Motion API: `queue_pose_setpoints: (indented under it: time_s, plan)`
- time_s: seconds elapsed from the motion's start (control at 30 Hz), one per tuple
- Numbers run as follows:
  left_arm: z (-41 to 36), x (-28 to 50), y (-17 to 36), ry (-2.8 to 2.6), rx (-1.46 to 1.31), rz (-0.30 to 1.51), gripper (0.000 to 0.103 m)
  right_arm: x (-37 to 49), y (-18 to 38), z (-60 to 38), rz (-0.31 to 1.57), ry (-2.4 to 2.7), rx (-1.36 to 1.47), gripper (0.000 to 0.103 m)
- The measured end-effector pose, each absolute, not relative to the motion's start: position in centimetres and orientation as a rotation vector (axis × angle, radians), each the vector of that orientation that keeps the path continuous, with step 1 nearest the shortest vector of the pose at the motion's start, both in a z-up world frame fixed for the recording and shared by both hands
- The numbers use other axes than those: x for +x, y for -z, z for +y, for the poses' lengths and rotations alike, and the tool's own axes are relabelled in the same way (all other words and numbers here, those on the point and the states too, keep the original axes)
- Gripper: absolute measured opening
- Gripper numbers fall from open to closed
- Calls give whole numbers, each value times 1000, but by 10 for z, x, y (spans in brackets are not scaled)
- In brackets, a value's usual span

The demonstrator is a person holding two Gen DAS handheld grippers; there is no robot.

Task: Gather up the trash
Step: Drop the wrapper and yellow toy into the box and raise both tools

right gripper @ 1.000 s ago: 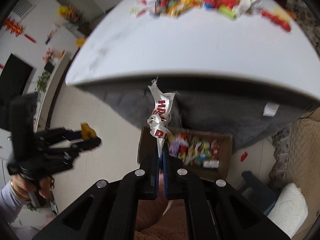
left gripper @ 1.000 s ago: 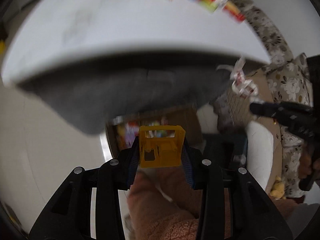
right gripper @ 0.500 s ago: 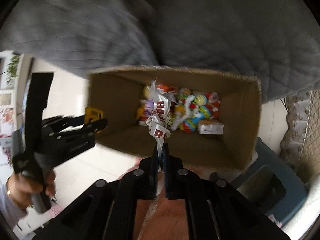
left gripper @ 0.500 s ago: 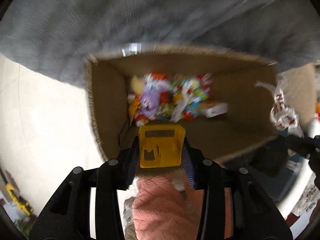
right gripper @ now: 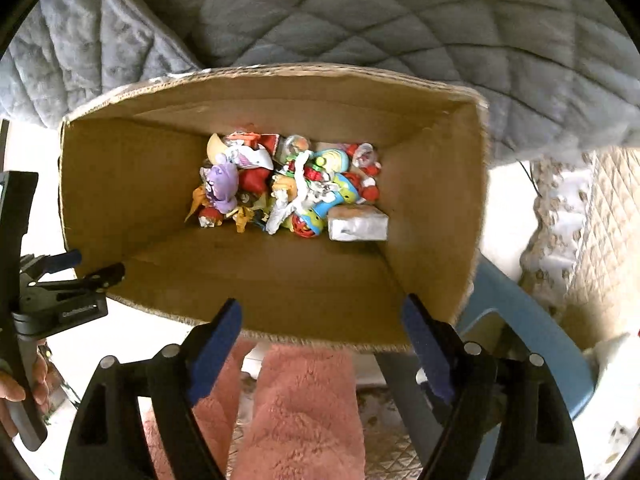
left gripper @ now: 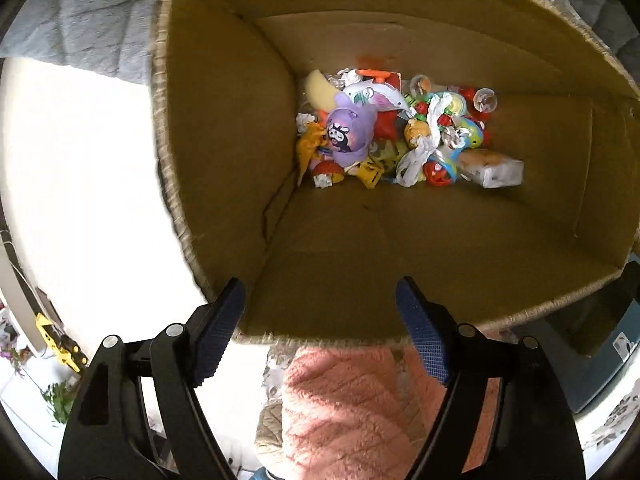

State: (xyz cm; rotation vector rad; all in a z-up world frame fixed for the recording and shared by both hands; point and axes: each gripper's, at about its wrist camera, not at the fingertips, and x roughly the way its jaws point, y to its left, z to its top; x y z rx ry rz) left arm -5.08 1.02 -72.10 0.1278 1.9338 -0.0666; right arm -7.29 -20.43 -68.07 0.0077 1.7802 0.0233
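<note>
An open cardboard box [left gripper: 224, 120] [right gripper: 120, 184] stands on the floor below both grippers. A heap of colourful trash [left gripper: 396, 132] [right gripper: 288, 184] lies at its bottom. On the heap are a small yellow block [left gripper: 370, 172] and a white crumpled wrapper [left gripper: 416, 156] [right gripper: 284, 208]. My left gripper [left gripper: 320, 320] points down over the box's near edge. Its jaws are opening with nothing between them. My right gripper [right gripper: 320, 336] hangs over the same edge, jaws also opening and empty. The left gripper [right gripper: 96, 265] shows at the box's left corner in the right wrist view.
A grey quilted cover [right gripper: 360, 12] hangs behind the box. A blue stool [right gripper: 520, 320] stands right of it. A person's pink fluffy garment [right gripper: 304, 408] lies below the grippers. Pale floor [left gripper: 80, 200] spreads to the left, with a yellow toy [left gripper: 60, 344] on it.
Both grippers sank from the table's edge to just above the box and tipped downward. The yellow block left the left jaws, the wrapper left the right jaws, and both pairs spread apart.
</note>
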Motion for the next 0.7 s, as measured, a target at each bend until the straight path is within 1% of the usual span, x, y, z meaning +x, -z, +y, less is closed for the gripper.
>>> queue_pose_setpoints:
  time_s: [0.1, 0.17, 0.27, 0.3, 0.37, 0.43, 0.47, 0.5, 0.53, 0.63, 0.67, 0.7]
  plan:
    - [14, -49, 690, 84, 106, 1906, 76, -76, 657, -213, 1770, 0, 66, 83]
    - [15, -47, 668, 103, 125, 1878, 76, -78, 630, -214, 1749, 3, 100, 83]
    - [22, -41, 618, 118, 161, 1807, 76, -77, 574, -209, 1685, -38, 155, 83]
    - [24, -39, 593, 116, 162, 1766, 76, -76, 557, -206, 1662, -57, 169, 83]
    - [29, -36, 550, 118, 145, 1685, 76, -69, 504, -197, 1575, -134, 201, 83]
    - [34, -37, 497, 136, 107, 1583, 76, -58, 443, -184, 1455, -230, 218, 83]
    - [37, -39, 468, 139, 90, 1532, 83, -52, 415, -178, 1393, -269, 224, 83]
    - [38, -42, 450, 133, 87, 1500, 87, -44, 388, -173, 1329, -301, 226, 83]
    - [39, -44, 434, 127, 86, 1467, 89, -33, 357, -167, 1251, -326, 225, 83]
    - [43, -54, 392, 130, 61, 1391, 89, 12, 296, -161, 1087, -363, 285, 88]
    - [44, -58, 381, 130, 49, 1377, 90, 31, 284, -163, 1050, -364, 332, 90]
    - [45, -61, 375, 131, 39, 1370, 90, 51, 275, -165, 1027, -363, 393, 91]
